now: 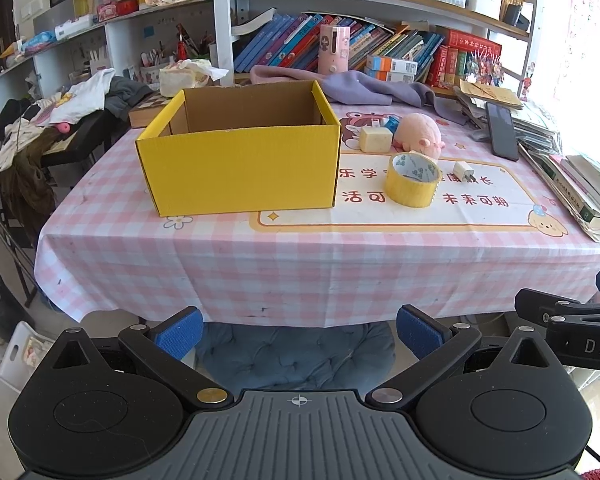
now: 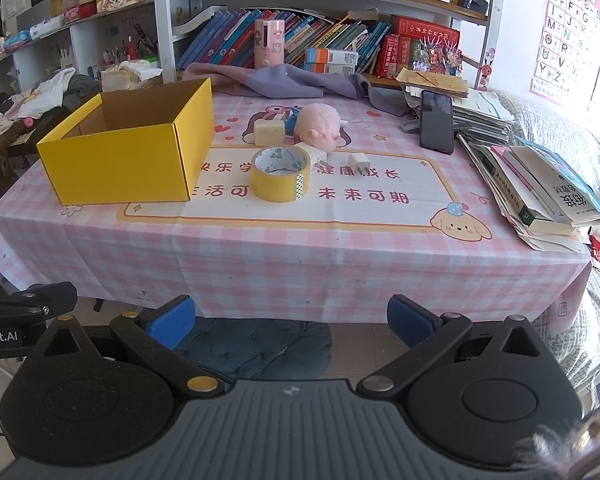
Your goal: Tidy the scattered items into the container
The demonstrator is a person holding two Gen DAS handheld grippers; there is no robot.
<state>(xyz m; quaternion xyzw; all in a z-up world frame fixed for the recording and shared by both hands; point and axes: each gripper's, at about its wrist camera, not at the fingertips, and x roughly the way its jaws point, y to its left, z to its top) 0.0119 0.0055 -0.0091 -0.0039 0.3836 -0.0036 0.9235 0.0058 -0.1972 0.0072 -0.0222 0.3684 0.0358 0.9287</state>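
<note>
While both tools hang short of the bench (image 2: pixel 300 264), your left tool (image 1: pixel 299 334) and right tool (image 2: pixel 292 322) stand spread wide with nothing between the blue pads. The yellow box (image 1: pixel 240 168) sits open at the left of the pink checked cloth, seemingly empty. The scattered things lie just to its right: a roll of yellow tape (image 2: pixel 281 174) nearest you, two white chargers (image 2: pixel 358 164) beside and behind it, a cream block (image 2: pixel 269 131) and a pink plush pig (image 2: pixel 320 124) farther back, with something small and blue tucked between those two. The risks are likely these: the tape may roll if you pinch its curved wall off-centre, the little chargers may skid on the cloth, and a careless reach could nudge the phone (image 2: pixel 436 120) or book stack (image 2: pixel 540 188) at the right.
</note>
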